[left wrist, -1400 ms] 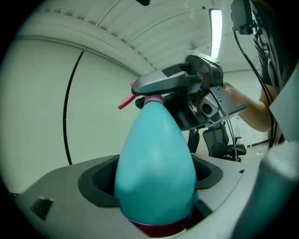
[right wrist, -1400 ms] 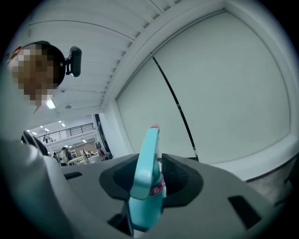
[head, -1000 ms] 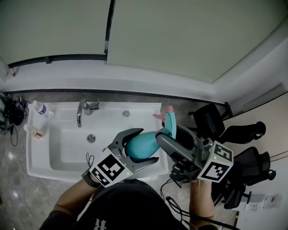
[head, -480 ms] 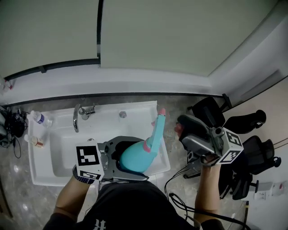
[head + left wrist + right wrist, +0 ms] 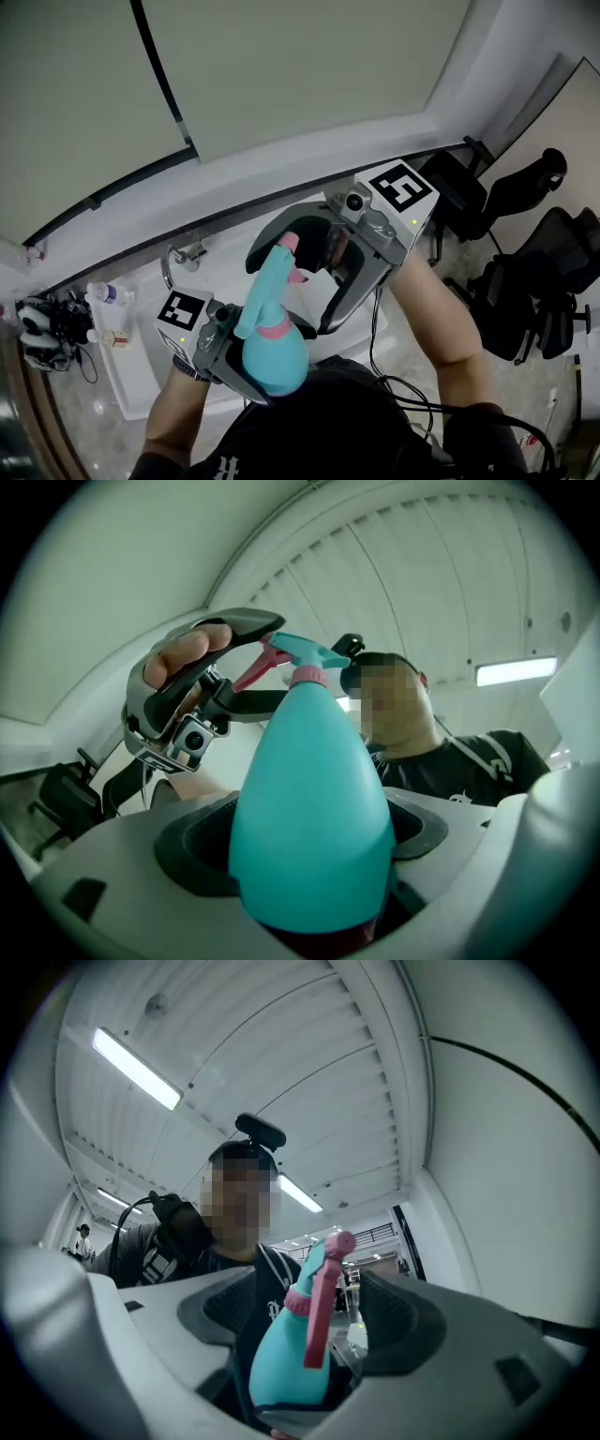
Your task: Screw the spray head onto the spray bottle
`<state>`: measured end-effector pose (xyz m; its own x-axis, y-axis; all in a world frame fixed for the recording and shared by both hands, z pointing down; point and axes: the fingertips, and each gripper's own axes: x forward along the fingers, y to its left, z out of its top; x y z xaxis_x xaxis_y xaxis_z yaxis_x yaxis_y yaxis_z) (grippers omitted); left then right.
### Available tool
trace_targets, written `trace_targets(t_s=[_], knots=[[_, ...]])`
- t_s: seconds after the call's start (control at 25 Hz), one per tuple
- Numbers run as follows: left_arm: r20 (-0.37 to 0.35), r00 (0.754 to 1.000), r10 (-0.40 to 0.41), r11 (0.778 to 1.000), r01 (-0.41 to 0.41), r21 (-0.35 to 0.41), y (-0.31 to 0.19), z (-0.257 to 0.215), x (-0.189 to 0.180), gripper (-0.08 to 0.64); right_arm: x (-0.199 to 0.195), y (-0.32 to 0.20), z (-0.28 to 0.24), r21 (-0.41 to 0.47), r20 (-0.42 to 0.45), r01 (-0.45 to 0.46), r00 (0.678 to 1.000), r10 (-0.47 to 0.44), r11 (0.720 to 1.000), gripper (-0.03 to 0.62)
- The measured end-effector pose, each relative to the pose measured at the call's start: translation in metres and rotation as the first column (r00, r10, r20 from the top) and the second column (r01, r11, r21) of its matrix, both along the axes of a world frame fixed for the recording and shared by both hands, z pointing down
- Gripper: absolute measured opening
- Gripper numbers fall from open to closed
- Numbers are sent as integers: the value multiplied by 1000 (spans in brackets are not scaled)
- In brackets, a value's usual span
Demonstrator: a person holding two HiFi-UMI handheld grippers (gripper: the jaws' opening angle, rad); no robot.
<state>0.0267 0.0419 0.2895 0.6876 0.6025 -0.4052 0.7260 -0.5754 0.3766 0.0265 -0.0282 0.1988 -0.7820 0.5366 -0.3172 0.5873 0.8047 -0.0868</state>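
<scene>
Setting: white sink in a grey stone counter below a pale wall; faucet at the sink's back edge, small bottles to its left, black office chairs to the right.
Spray bottle location: held clear of the counter, over the sink's near edge, close to the person's chest.
Long axis: base at the person's side, neck towards the wall; tilted upward along the left gripper's jaws.
Spray head: seated on the neck by its pink collar; how tightly, cannot be told. Nozzle tip faces the right gripper; pink trigger runs back along the neck.
Left gripper: jaws closed against the teal body near its widest part, one pad on each side.
Right gripper: jaws spread wide, having just been opening; the spray head stands between them, and neither pad touches it.
</scene>
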Motion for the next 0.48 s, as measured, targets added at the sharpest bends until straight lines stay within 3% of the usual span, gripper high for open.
trace_targets(t_s=[0.16, 0.28, 0.44, 0.48], knots=[[-20, 1000, 21, 995, -23, -97, -5, -2, -3, 431, -13, 6, 2, 19, -75, -2, 997, 4, 1000, 322], [10, 1000, 12, 996, -11, -85, 1, 5, -2, 431, -23, 13, 11, 62, -173, -31, 984, 41, 998, 319], [46, 999, 13, 998, -10, -54, 3, 11, 2, 431, -25, 16, 16, 83, -220, -34, 974, 52, 996, 158], [51, 999, 16, 999, -13, -47, 4, 12, 1, 431, -24, 18, 16, 90, -224, -27, 974, 47, 996, 157]])
